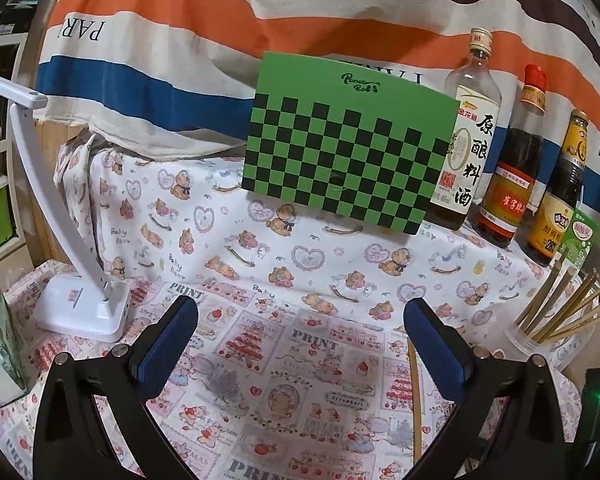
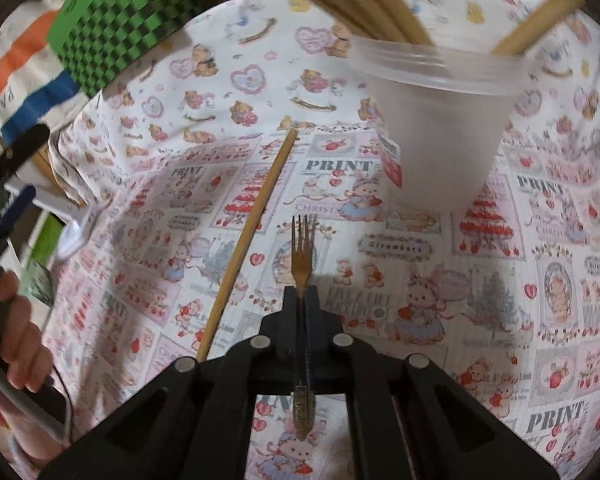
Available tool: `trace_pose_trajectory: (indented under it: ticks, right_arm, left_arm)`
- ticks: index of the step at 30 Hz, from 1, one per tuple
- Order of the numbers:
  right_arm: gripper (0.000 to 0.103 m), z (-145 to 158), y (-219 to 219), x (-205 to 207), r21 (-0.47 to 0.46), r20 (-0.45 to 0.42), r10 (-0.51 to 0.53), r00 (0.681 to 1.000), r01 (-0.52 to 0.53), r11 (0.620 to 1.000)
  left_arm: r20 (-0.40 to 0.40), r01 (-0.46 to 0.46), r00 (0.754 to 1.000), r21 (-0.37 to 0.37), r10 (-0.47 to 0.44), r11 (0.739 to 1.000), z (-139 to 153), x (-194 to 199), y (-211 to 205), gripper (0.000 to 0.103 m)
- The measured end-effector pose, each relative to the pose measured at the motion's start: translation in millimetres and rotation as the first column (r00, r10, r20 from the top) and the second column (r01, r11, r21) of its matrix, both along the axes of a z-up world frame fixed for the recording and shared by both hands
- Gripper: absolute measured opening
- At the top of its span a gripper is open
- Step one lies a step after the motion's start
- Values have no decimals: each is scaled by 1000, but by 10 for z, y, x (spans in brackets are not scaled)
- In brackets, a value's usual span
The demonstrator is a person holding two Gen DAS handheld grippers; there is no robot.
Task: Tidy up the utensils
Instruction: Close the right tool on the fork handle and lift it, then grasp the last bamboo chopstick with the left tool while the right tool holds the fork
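Right wrist view: fork pinched, cup ahead

Right tool (image 2: pixel 302 300) pressed together on fork (image 2: pixel 303 256) at mid-handle, tines forward over table (image 2: pixel 480 320), short of frosted cup (image 2: pixel 440 128) holding chopsticks (image 2: pixel 380 4). Loose chopstick (image 2: pixel 248 240) flat just beside fork. Left tool (image 1: pixel 300 320) spread, holding nothing. Likely light, stiff, slick metal; thin handle prone to pivoting, so better gripped near balance point, kept clear of cup rim

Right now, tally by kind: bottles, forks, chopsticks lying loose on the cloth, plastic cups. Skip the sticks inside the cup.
Bottle: 3
Fork: 1
Loose chopstick: 1
Plastic cup: 1
Total: 6
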State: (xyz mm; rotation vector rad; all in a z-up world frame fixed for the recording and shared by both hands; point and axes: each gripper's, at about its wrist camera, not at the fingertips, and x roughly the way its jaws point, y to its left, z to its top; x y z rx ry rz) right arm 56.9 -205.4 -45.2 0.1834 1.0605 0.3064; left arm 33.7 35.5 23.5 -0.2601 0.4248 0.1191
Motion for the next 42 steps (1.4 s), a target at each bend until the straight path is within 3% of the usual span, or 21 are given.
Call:
trace_pose_trajectory:
  ticks: [5, 8, 10, 13, 19, 23, 27, 30, 33, 36, 42]
  right_arm:
    - [4, 121, -78, -43, 25, 63, -48, 997, 46, 999]
    - [4, 234, -124, -75, 60, 120, -59, 991, 52, 997]
    - [4, 299, -151, -85, 86, 152, -62, 986, 49, 995]
    - [4, 406, -184, -139, 121, 210, -71, 975, 47, 992]
    - [4, 545, -209, -205, 127, 289, -86, 953, 50, 991]
    - [4, 557, -241, -205, 124, 295, -106, 950, 72, 990]
    - [4, 573, -265, -225, 112, 304, -110, 946, 79, 990]
    - [4, 580, -260, -235, 109, 312, -110, 944, 79, 991]
    - [4, 588, -256, -250, 98, 325, -114, 939, 86, 991]
    - [4, 599, -261, -257, 96, 332, -118, 936, 91, 991]
    - [4, 650, -297, -298, 116, 360, -125, 924, 88, 989]
  left_arm:
    - [-35, 9, 999, -2, -9, 1000, -30, 46, -1, 102]
    - [-135, 98, 986, 11, -96, 995, -133, 191, -110, 102]
    - [-221, 178, 960, 6, -172, 984, -256, 300, -243, 101]
    - [-316, 309, 901, -10, -297, 951, -437, 395, -516, 80]
    - [-404, 489, 806, 43, -432, 871, -584, 304, -1015, 59]
    - [-470, 518, 776, 96, -420, 850, -708, 289, -1213, 42]
    - [-504, 550, 749, 114, -429, 827, -828, 290, -1335, 32]
    - [-497, 557, 751, 122, -435, 822, -840, 271, -1343, 29]
    - [-498, 556, 745, 97, -444, 825, -833, 267, -1311, 9]
    - [-485, 549, 750, 78, -450, 832, -817, 257, -1282, 7]
    - [-293, 514, 830, 73, -474, 855, -454, 59, -1116, 5]
